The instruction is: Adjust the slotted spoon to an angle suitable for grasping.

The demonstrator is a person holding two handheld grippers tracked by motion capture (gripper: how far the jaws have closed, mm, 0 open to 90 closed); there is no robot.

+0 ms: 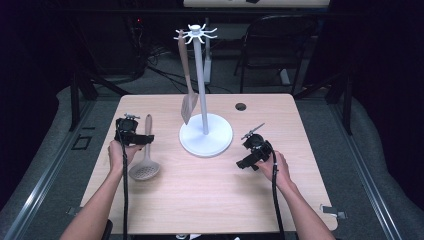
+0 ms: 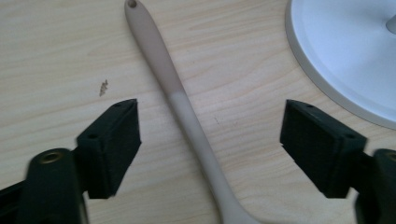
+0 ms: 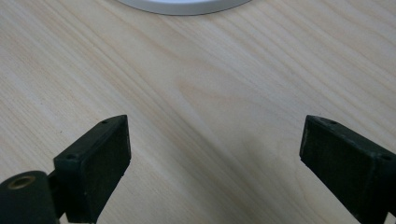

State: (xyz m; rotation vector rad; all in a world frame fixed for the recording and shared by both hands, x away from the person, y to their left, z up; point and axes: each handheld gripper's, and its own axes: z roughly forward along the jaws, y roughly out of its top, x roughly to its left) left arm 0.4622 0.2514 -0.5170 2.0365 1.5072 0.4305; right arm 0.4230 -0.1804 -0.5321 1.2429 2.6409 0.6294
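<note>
A beige slotted spoon (image 1: 145, 159) lies flat on the wooden table (image 1: 210, 200) at the left, handle pointing away from me. My left gripper (image 1: 141, 139) hovers low over that handle (image 2: 187, 107), jaws open on either side without touching it. A white utensil stand (image 1: 205, 134) with hooks on top rises at the table's middle, and a beige slotted spatula (image 1: 187, 97) hangs from one hook. My right gripper (image 1: 248, 162) sits open near the table at the right of the stand's base (image 3: 182, 4), nothing between its pads.
A round cable hole (image 1: 240, 106) is in the table behind the stand. A black chair (image 1: 275, 45) and cables stand on the floor beyond the far edge. The person's forearms come in from the bottom edge.
</note>
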